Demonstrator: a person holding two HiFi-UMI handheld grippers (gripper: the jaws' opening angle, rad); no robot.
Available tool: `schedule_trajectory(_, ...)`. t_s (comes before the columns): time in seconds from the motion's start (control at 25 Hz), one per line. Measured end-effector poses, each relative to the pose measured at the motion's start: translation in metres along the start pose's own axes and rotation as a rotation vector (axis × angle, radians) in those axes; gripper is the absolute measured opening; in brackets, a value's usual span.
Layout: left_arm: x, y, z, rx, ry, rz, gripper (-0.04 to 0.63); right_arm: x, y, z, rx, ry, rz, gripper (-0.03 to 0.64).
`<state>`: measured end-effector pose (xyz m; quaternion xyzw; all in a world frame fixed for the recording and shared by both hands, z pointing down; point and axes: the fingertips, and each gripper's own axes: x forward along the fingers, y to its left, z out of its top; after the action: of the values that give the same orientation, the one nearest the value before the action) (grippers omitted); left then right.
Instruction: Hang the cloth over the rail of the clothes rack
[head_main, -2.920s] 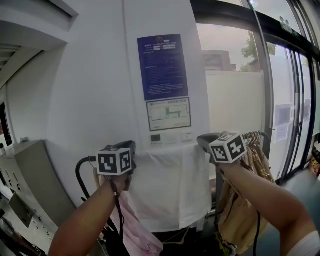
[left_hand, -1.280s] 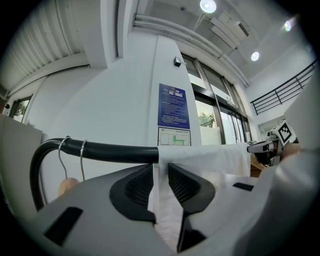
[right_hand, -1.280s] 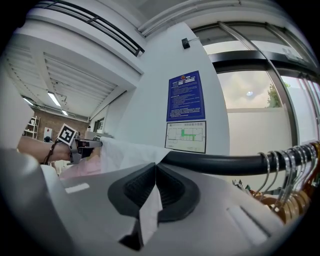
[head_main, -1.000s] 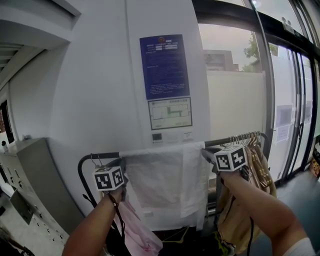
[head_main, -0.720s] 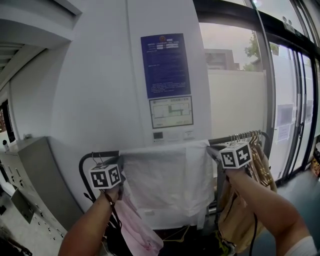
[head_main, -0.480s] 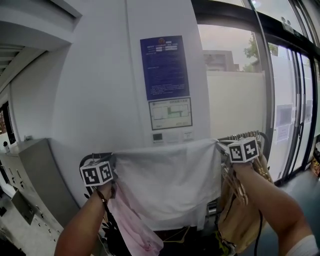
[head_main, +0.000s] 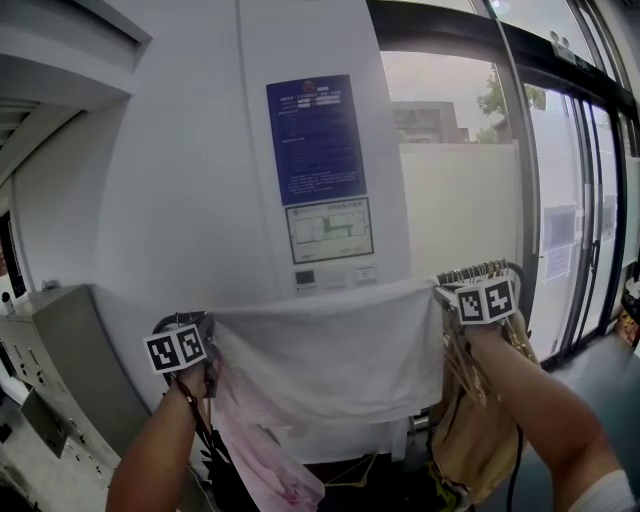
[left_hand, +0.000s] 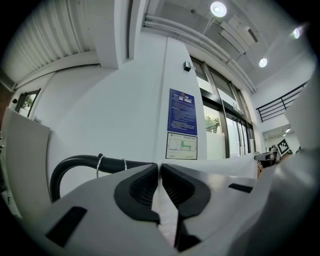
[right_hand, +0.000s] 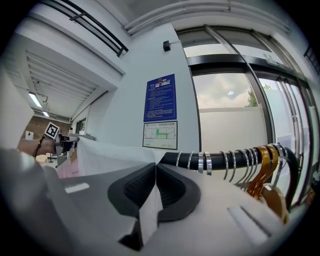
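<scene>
While the 2 tools are clamped shut on it, the white cloth (head_main: 330, 350) is stretched wide between them: left tool (left_hand: 159, 169) pinches 1 top corner, right tool (right_hand: 155, 170) the other. Top edge runs level with the rack's black rail (right_hand: 227, 160), hangers (right_hand: 265, 167) bunched just right. Can't tell if it's actually draped over the rail tbh.

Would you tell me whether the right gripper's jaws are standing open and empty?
No, the right gripper has its jaws pressed together on a fold of the white cloth.
</scene>
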<state>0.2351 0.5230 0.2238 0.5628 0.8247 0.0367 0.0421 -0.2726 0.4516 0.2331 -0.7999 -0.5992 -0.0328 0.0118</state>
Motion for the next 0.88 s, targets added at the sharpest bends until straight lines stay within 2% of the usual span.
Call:
schedule_trajectory(0.04,0.0,0.001,0.001,-0.001,-0.008,0.004,0.02,0.0,0.001,0.0,0.001,-0.003,0.003,0.013)
schedule_trajectory(0.08,-0.001,0.002,0.002,0.002,-0.016,0.008,0.06,0.0,0.002,0.0,0.002,-0.005,0.008,0.031)
schedule_trajectory(0.2,-0.003,0.003,0.006,0.009,-0.03,0.015,0.084,0.002,0.008,0.0,0.006,-0.009,0.028,0.054)
schedule_trajectory(0.28,-0.002,0.001,0.006,0.011,-0.032,0.012,0.084,0.004,0.014,-0.003,0.0,0.0,0.037,0.043)
schedule_trajectory(0.32,-0.002,-0.001,0.006,0.011,-0.031,0.01,0.084,0.004,0.016,-0.005,-0.009,0.005,0.036,0.008)
schedule_trajectory(0.68,0.001,-0.001,-0.004,0.006,-0.013,0.003,0.084,0.002,0.018,-0.031,-0.019,0.063,0.008,0.006)
schedule_trajectory(0.88,-0.001,0.0,0.002,0.0,-0.028,0.01,0.084,-0.01,0.013,-0.014,-0.043,0.011,-0.026,0.014)
